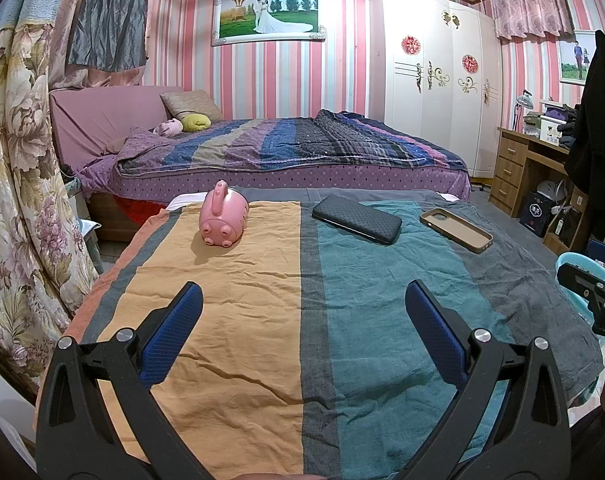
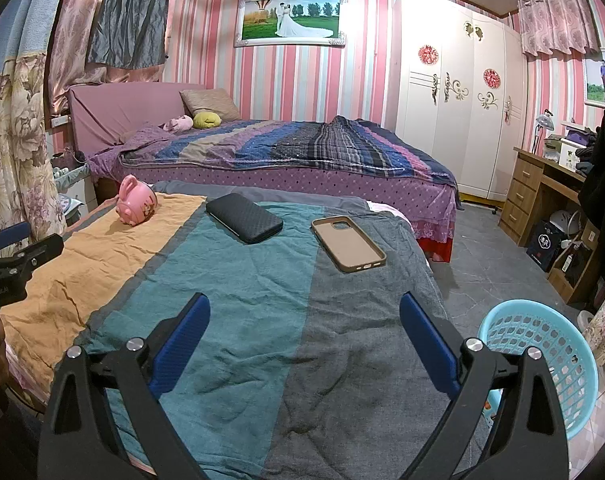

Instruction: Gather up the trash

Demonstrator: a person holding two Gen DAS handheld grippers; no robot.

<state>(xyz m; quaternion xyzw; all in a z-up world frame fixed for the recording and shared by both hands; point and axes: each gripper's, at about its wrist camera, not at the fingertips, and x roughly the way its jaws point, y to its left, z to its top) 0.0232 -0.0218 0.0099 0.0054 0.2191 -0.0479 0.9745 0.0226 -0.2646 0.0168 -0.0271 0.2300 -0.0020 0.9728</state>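
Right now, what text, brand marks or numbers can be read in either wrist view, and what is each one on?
"GenRobot.AI": on the left gripper body, right wrist view; small, partly legible.
"D...": cut-off white letters on the right gripper body, left wrist view.
White characters on the dark bag under the desk: too blurred to read.

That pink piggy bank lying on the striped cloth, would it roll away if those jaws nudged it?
The pink piggy bank looks rounded and lies on its side, so a nudge would probably rock or roll it. Its glossy shell may slip between jaws. The wrinkled striped cloth should slow it.
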